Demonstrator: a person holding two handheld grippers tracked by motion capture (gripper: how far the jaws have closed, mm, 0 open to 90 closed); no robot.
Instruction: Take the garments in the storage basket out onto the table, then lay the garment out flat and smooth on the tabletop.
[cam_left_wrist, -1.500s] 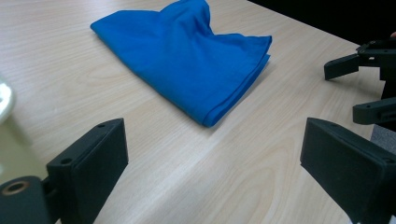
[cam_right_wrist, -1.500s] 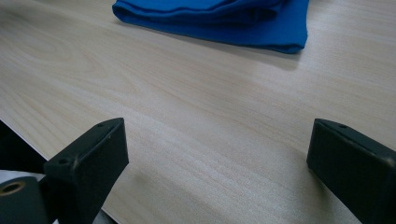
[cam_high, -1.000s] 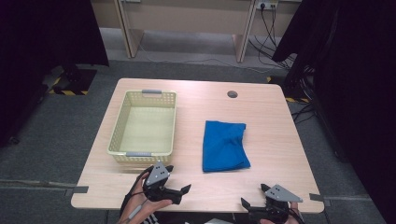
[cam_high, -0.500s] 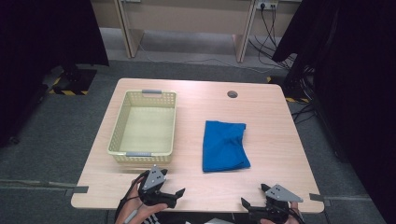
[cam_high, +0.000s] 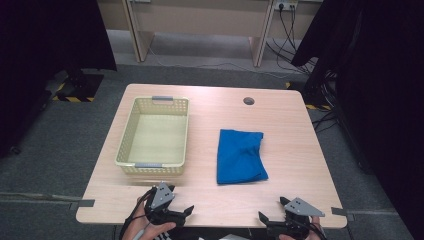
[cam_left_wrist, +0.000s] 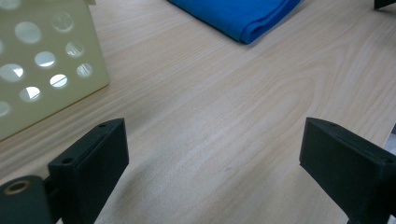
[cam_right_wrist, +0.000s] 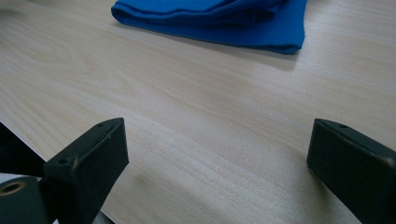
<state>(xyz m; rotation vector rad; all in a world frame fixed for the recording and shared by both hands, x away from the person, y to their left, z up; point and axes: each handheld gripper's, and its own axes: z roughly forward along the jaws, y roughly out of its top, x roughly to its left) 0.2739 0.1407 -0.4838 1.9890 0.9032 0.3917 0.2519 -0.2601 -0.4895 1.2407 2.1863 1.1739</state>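
A folded blue cloth (cam_high: 240, 156) lies flat on the wooden table (cam_high: 280, 130), right of centre. To its left stands an empty pale yellow basket (cam_high: 126, 137) with perforated walls. My left gripper (cam_high: 171, 204) rests open at the near edge, just in front of the basket. In the left gripper view it (cam_left_wrist: 212, 154) has only bare wood between its jaws, with the basket wall (cam_left_wrist: 42, 70) at upper left and the cloth (cam_left_wrist: 238, 16) farther off. My right gripper (cam_high: 274, 211) is open at the near right edge. In the right gripper view it (cam_right_wrist: 217, 154) faces the cloth (cam_right_wrist: 219, 18).
A round cable hole (cam_high: 248, 101) sits near the table's far edge. Dark curtains (cam_high: 380, 75) hang to the right and left of the table, and cables (cam_high: 295, 30) trail on the grey floor behind it. Bare wood lies between the grippers and the cloth.
My left gripper has drawn back a little toward the near edge of the table. The right gripper, the cloth and the basket have stayed in place.
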